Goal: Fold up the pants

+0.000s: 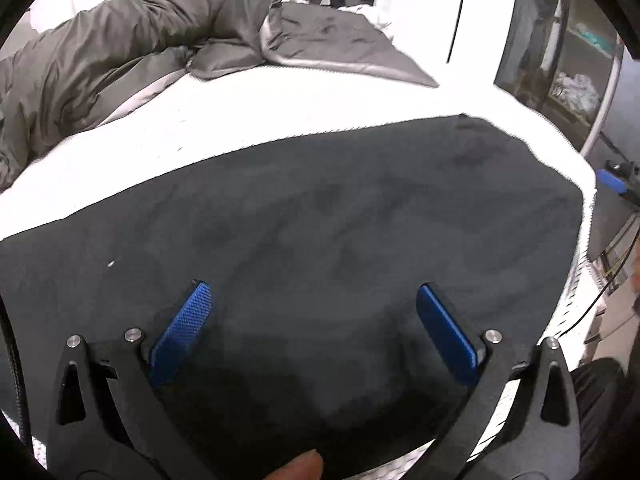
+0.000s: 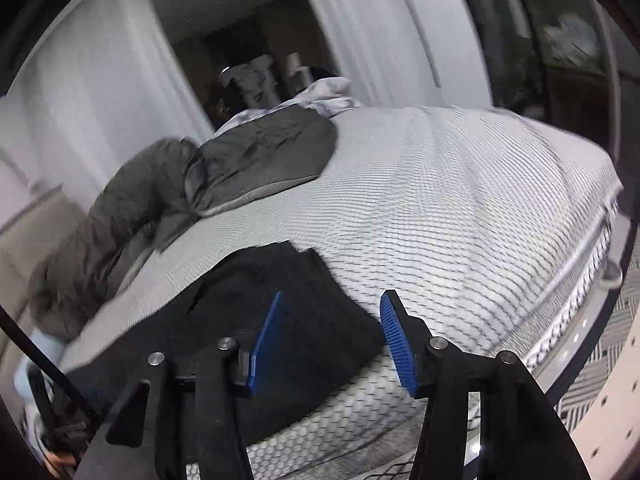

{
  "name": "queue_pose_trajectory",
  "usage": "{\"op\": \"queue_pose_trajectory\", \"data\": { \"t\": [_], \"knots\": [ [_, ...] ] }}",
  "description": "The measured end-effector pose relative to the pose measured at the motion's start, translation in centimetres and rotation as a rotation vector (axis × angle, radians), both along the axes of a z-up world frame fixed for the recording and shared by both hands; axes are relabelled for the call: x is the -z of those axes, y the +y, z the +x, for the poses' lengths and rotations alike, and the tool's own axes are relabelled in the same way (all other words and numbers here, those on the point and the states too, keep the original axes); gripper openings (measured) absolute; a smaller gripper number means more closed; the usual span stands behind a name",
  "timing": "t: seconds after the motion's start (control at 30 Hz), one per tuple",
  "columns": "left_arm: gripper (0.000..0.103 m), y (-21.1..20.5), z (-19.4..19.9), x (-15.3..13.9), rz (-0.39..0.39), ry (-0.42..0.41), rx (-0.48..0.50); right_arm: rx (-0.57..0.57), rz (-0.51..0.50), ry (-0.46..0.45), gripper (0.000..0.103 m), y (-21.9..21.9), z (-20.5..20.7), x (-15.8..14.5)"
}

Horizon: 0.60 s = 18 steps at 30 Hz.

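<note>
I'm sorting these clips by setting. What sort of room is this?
Most likely a bedroom. The black pants lie spread on a bed's white quilted mattress, a grey duvet is bunched at its far side, and tall white wardrobe-like doors stand behind.

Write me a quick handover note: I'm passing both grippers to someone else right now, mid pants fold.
Left gripper: jaws wide open, nothing between them, above the black pants.
Right gripper: jaws apart, holding nothing, over the pants' end nearest the mattress edge.
Pants: lying fairly flat on the white mattress, near its front edge, as one broad dark panel, so apparently already folded at least once; how many folds I cannot tell.
A grey duvet is bunched at the far side, clear of the pants.
Left to do: regrip an end, probably fold once more across, then smooth it.
</note>
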<state>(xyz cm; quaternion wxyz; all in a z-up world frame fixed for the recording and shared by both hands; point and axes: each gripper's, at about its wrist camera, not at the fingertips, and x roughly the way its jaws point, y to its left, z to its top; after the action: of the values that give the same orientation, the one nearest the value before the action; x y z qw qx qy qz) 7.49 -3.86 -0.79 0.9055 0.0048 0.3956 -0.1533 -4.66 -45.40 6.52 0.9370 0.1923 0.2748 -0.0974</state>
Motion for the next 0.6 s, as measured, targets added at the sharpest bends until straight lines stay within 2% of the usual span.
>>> {"op": "queue_pose_trajectory", "data": {
  "t": [0.03, 0.07, 0.13, 0.17, 0.23, 0.3, 0.43, 0.53, 0.6],
  "knots": [
    [0.102, -0.3, 0.3, -0.1, -0.026, 0.011, 0.008, -0.065, 0.030, 0.000, 0.066, 0.4, 0.9, 0.2],
    [0.102, -0.8, 0.7, -0.1, -0.074, 0.036, 0.032, -0.112, 0.061, 0.012, 0.067, 0.7, 2.2, 0.8],
    [0.102, -1.8, 1.3, 0.0, -0.122, 0.073, 0.071, -0.138, 0.096, 0.061, 0.065, 0.8, 4.4, 2.5],
    [0.102, -2.5, 1.6, 0.1, -0.127, 0.083, 0.084, -0.122, 0.085, 0.112, 0.061, 0.7, 5.0, 3.7],
    [0.102, -3.3, 1.7, 0.6, -0.090, 0.088, 0.087, -0.095, 0.008, 0.175, 0.026, 0.7, 5.4, 5.4],
    [0.102, -3.8, 1.8, 1.5, -0.031, 0.108, 0.076, -0.097, -0.011, 0.209, 0.016, 0.0, 5.4, 6.6],
    [0.102, -4.1, 1.5, 2.2, 0.012, 0.117, 0.076, -0.076, -0.047, 0.207, 0.015, -0.4, 4.4, 6.2],
    [0.102, -4.3, 1.1, 1.5, 0.000, 0.108, 0.062, -0.071, -0.117, 0.209, 0.022, 0.7, 3.9, 5.0],
    [0.102, -4.8, 0.8, 0.6, -0.027, 0.094, 0.079, -0.116, -0.163, 0.199, 0.023, 2.3, 3.9, 3.9]
  ]
}}
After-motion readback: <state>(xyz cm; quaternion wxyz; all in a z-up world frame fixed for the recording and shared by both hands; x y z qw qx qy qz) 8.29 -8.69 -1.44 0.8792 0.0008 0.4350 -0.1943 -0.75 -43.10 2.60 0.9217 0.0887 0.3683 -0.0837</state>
